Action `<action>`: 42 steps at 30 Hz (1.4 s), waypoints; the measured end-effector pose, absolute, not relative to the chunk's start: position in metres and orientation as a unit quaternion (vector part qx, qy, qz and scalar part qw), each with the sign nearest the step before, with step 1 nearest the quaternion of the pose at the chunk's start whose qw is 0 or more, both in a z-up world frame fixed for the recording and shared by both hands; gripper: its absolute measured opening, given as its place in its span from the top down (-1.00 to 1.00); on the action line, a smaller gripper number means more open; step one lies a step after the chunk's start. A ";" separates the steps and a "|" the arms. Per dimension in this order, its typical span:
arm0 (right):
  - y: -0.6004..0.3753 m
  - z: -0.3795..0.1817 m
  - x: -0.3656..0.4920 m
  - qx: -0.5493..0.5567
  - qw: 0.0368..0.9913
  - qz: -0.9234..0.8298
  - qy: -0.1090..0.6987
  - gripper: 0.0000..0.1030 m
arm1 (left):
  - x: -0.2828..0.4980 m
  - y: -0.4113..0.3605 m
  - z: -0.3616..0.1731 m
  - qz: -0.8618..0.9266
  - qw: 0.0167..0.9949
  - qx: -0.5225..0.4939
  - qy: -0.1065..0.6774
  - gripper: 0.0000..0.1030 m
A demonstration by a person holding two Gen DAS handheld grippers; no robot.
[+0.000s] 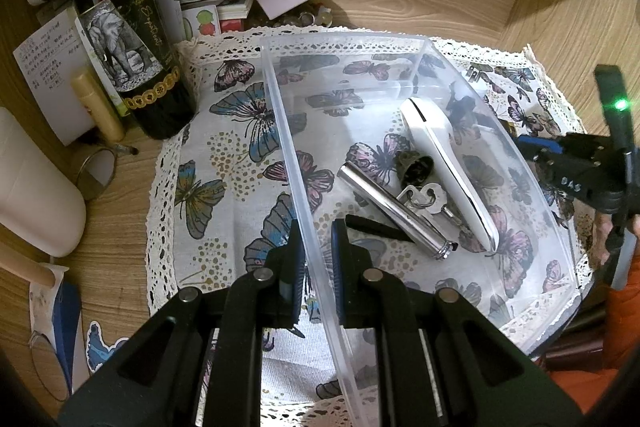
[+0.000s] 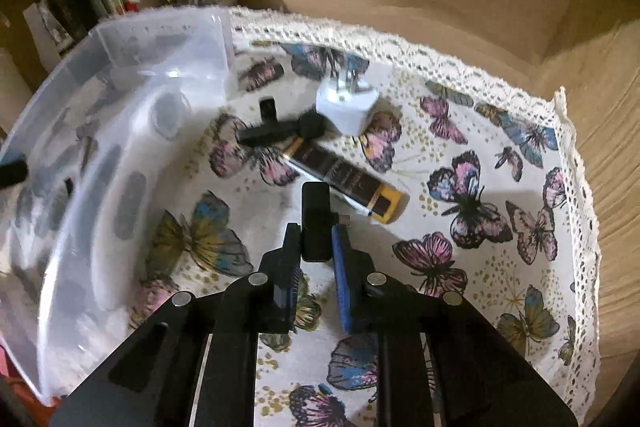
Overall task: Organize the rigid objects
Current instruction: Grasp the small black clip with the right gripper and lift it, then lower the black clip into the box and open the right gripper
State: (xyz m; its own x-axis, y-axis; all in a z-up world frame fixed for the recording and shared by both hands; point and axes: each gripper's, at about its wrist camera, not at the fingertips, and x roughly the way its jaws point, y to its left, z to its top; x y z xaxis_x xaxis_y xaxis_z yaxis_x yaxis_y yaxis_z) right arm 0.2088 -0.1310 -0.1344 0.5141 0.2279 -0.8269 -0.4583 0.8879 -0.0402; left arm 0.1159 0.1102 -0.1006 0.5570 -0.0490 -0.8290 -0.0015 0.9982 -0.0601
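The right gripper [image 2: 316, 247] is pinching a small black block [image 2: 316, 223] between its two pads, and the block sticks up past the tips with its long side running the same way as the fingers. The clear box [image 2: 120, 131] is where things go, and from this gripper it lies off to the left, so the next move is likely a swing that way and then a drop over the box wall. The left gripper [image 1: 316, 251] is pressed onto the near wall of the clear box [image 1: 288, 131], one pad on each side of it, so I think it is holding the box steady. Inside the box lie a white handle-shaped thing [image 1: 444, 163], a shiny metal tube [image 1: 396, 211], some keys [image 1: 424, 197], a small dark bell-like thing [image 1: 414, 165] and a thin black strip [image 1: 376, 227]. Outside the box, on the butterfly cloth [image 2: 480, 187] to its right, wait a black and yellow battery [image 2: 348, 183], a white plug [image 2: 346, 105] and a black T-shaped piece [image 2: 276, 131]. The right wrist view is blurry near the box, so its inside is hard to make out there. I cannot tell what the black block really is. A small metal bit pokes out beside it, partly hidden by the pad
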 end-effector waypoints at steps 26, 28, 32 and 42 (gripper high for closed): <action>-0.056 -0.055 0.169 -0.144 0.880 0.314 0.325 0.73 | 0.116 0.111 -0.102 -0.013 0.881 -0.026 0.471 0.78; -0.047 -0.061 0.168 -0.148 0.872 0.327 0.333 0.73 | 0.116 0.111 -0.102 -0.013 0.882 -0.026 0.471 0.78; -0.029 -0.078 0.170 -0.155 0.850 0.350 0.363 0.73 | 0.116 0.112 -0.102 -0.014 0.881 -0.026 0.471 0.78; 0.001 -0.106 0.173 -0.181 0.818 0.372 0.400 0.73 | 0.115 0.112 -0.101 -0.017 0.882 -0.027 0.470 0.78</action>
